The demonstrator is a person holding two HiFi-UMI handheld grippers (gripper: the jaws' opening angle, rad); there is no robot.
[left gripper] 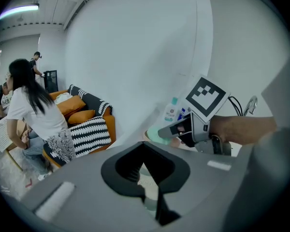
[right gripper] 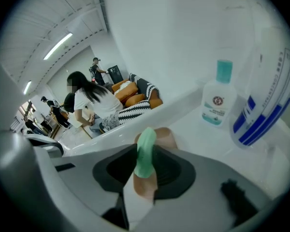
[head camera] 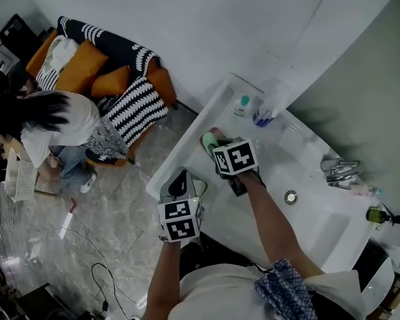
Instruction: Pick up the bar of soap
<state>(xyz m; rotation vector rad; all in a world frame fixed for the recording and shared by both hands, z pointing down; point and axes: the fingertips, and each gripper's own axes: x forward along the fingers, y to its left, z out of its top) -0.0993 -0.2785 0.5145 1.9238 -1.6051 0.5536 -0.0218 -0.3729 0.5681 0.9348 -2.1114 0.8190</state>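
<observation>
A pale green bar of soap [right gripper: 146, 151] stands on edge between the jaws of my right gripper [right gripper: 145, 170], whose pads press on it. Under it shows a pinkish soap dish [right gripper: 168, 138]. In the head view this gripper [head camera: 213, 145] is over the left end of the white washbasin counter [head camera: 207, 112], with the soap [head camera: 209, 141] at its tip. The left gripper view shows the same soap [left gripper: 159, 133] in the other gripper's fingers. My left gripper [head camera: 179, 179] hangs at the counter's front edge, shut and holding nothing [left gripper: 144, 146].
A small bottle with a teal cap [right gripper: 216, 98] and a blue-and-white bottle [right gripper: 266, 105] stand at the wall behind the soap. The basin drain [head camera: 291, 197] and tap [head camera: 340, 169] lie to the right. A person [head camera: 47, 122] and an orange sofa [head camera: 113, 79] are beyond the counter on the left.
</observation>
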